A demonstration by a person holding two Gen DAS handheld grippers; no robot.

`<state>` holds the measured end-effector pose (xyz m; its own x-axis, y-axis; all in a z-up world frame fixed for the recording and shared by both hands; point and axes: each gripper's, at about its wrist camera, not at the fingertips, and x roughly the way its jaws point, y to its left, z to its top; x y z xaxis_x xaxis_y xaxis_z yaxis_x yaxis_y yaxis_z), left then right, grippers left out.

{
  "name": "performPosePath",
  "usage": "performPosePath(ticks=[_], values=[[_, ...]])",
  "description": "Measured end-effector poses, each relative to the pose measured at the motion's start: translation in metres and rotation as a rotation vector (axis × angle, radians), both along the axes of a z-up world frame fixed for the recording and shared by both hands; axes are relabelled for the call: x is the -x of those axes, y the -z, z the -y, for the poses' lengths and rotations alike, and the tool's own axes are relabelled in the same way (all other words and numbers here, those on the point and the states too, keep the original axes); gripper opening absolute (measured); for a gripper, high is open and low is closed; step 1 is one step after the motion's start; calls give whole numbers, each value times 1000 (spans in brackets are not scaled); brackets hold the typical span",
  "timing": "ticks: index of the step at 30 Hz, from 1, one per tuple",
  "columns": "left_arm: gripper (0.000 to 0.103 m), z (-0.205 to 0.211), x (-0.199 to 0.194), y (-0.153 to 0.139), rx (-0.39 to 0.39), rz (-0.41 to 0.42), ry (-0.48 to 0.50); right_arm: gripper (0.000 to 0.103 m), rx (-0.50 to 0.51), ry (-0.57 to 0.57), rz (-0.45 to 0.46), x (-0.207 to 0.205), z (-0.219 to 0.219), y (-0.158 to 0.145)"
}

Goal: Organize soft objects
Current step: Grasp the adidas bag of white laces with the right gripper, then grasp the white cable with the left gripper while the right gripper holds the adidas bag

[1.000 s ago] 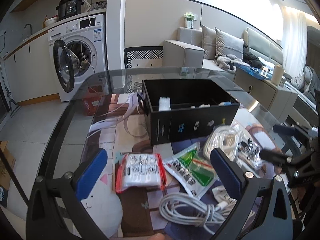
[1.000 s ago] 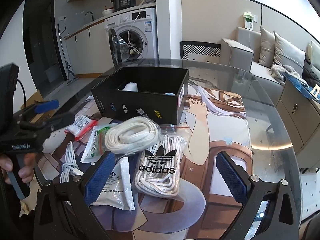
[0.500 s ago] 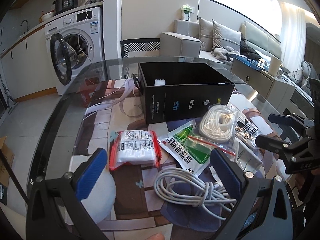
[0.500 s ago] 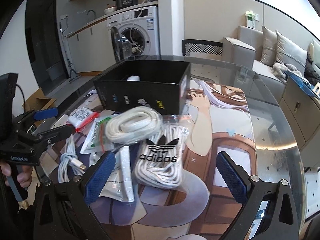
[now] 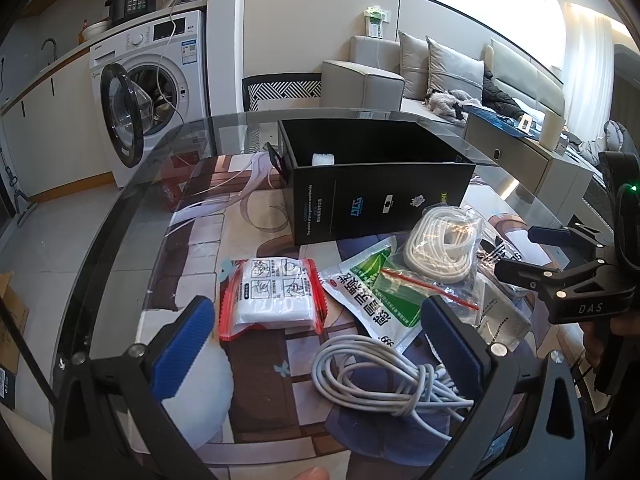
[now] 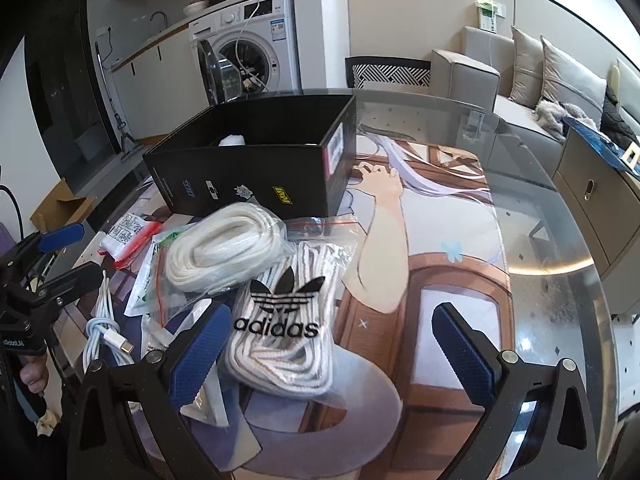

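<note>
Barely started: black box (image 5: 376, 188) on the counter (image 6: 560, 248) holds one white item (image 5: 322, 159); rope bag (image 6: 224, 252), adidas lace bag (image 6: 280, 320), red-edged pack (image 5: 272, 296), green pouch (image 5: 372, 296) and cable (image 5: 384, 376) lie outside. Left tool (image 5: 320, 344) and right tool (image 6: 340, 352) both spread, empty, above the pile.

black box (image 5: 380, 200) upright, open | bagged white ropes (image 6: 224, 256), packets (image 5: 276, 296), cable (image 5: 384, 376) lying before it

Home, open-plan living area: washing machine (image 5: 154, 92), sofa (image 5: 440, 76), glass dining table (image 6: 560, 280).
</note>
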<state>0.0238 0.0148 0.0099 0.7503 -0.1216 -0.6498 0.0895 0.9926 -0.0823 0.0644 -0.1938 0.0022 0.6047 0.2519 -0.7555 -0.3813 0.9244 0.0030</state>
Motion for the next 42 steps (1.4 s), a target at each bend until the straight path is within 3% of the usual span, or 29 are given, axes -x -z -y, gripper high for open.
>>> performPosePath(ticks=[21,24,29,31,42], values=[[103,-8,-4,5,1,-9,-7,101,100,-47,-42,-14,-15,19],[103,-7,-5,6,2,-10,-9,91,73,-58,-45,-13,-15,18],[103,-7,-5,5,3,-9,-7,60,61,-60,-27,-8,-11,14],[103,-7,-5,5,3,-9,-7,54,54,-55,-23,-7,-7,13],[103,-5,-2,3,11,-8,0,46,15,11,36,5,13,5]])
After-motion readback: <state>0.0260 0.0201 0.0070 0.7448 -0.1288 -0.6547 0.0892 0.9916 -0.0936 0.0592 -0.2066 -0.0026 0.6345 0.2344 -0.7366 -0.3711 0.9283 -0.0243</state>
